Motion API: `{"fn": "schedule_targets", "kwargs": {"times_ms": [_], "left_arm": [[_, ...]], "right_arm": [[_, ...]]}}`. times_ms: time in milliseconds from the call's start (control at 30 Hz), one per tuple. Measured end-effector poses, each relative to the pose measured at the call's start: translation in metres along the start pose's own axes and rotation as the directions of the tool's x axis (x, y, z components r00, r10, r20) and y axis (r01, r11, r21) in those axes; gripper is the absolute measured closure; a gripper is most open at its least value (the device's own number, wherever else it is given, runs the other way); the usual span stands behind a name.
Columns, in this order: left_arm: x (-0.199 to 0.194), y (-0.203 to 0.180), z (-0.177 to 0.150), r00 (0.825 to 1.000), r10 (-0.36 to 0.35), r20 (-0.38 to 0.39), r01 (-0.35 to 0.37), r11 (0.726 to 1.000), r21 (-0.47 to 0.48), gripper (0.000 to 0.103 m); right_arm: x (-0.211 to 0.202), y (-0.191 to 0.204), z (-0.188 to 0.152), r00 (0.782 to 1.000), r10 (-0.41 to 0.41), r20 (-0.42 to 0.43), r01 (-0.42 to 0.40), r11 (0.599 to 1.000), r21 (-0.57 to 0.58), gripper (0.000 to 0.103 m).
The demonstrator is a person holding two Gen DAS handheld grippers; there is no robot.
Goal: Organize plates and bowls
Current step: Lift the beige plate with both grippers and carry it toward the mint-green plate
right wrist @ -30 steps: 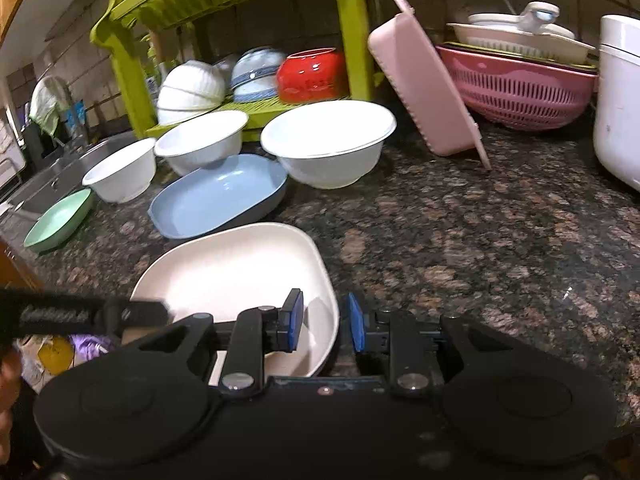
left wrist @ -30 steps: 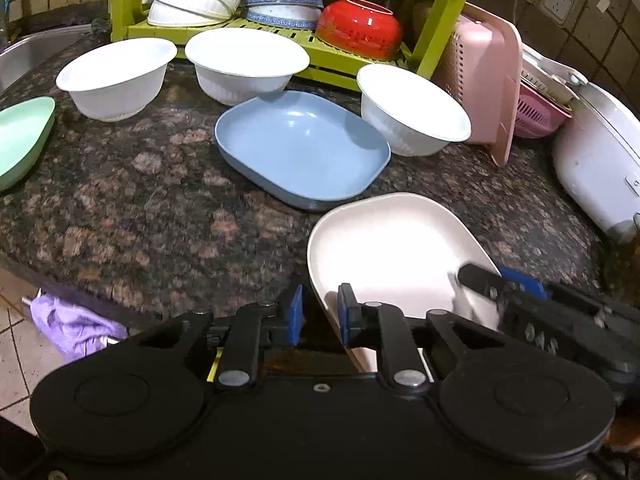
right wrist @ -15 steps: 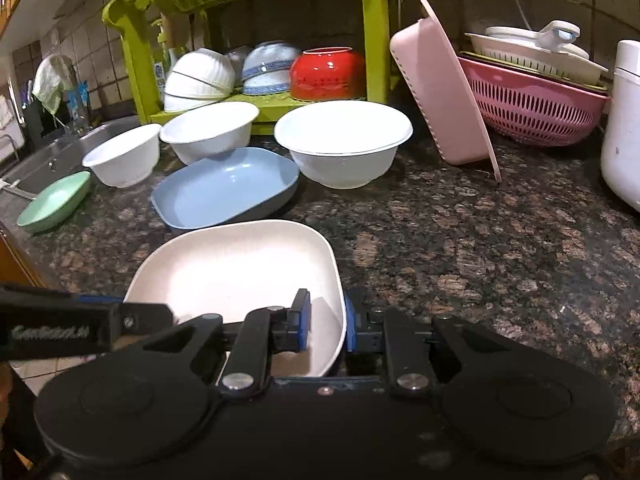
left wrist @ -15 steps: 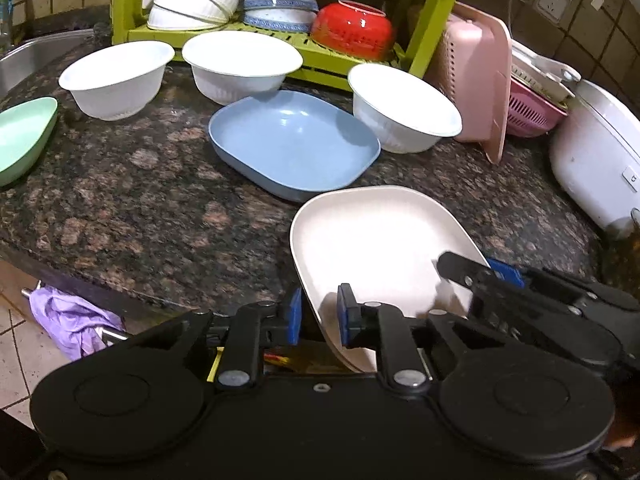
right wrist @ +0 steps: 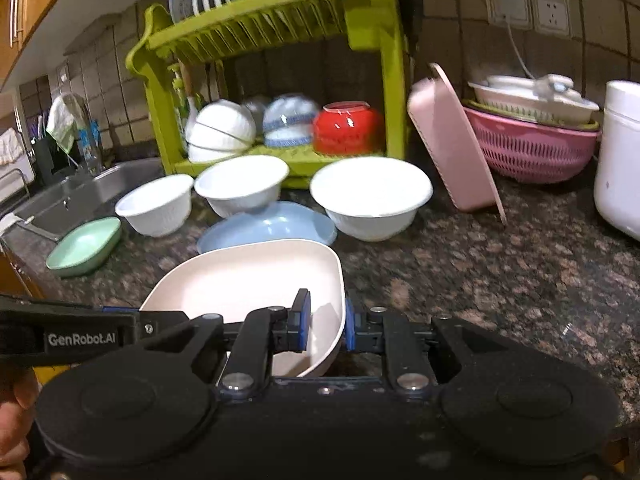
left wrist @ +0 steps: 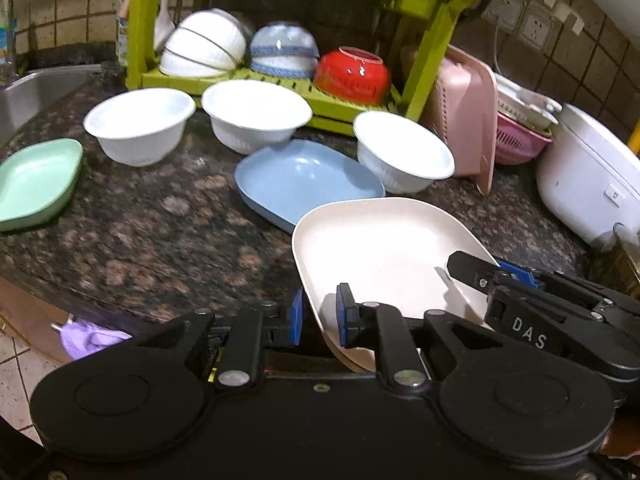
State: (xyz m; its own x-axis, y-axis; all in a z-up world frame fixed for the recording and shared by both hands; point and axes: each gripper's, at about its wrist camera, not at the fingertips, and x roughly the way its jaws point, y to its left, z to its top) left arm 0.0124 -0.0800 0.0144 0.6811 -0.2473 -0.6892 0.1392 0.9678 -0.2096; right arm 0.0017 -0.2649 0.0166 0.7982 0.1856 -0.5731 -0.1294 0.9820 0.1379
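On the speckled granite counter (right wrist: 500,280), both claws (left wrist: 318,314) (right wrist: 326,322) clamp the cream plate (left wrist: 384,248).

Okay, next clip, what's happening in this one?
A person is holding a cream plate with both handheld grippers, one on each side of its rim. The left gripper has its fingers around the near left edge, and the right gripper pinches the near right edge. The plate looks raised off the granite counter, its far edge over the blue plate. Three white bowls and a green plate sit on the counter, in front of the green dish rack.
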Motion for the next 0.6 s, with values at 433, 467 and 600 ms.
{"fn": "schedule_targets", "kwargs": {"times_ms": [433,467,600], "left_arm": [[-0.035,0.091,0.030,0.983,0.147,0.114,-0.136,0.986,-0.100,0.081],[-0.037,0.101,0.033,0.979,0.165,0.119,-0.152,0.982,-0.113,0.081],[-0.046,0.140,0.043,0.961,0.237,0.139,-0.215,0.963,-0.161,0.081]], "right_arm": [[0.028,0.106,0.029,0.993,0.115,0.017,-0.113,0.991,-0.065,0.084],[0.034,0.117,0.031,0.992,0.125,0.011,-0.124,0.990,-0.068,0.084],[0.057,0.164,0.037,0.985,0.173,-0.024,-0.175,0.981,-0.087,0.084]]}}
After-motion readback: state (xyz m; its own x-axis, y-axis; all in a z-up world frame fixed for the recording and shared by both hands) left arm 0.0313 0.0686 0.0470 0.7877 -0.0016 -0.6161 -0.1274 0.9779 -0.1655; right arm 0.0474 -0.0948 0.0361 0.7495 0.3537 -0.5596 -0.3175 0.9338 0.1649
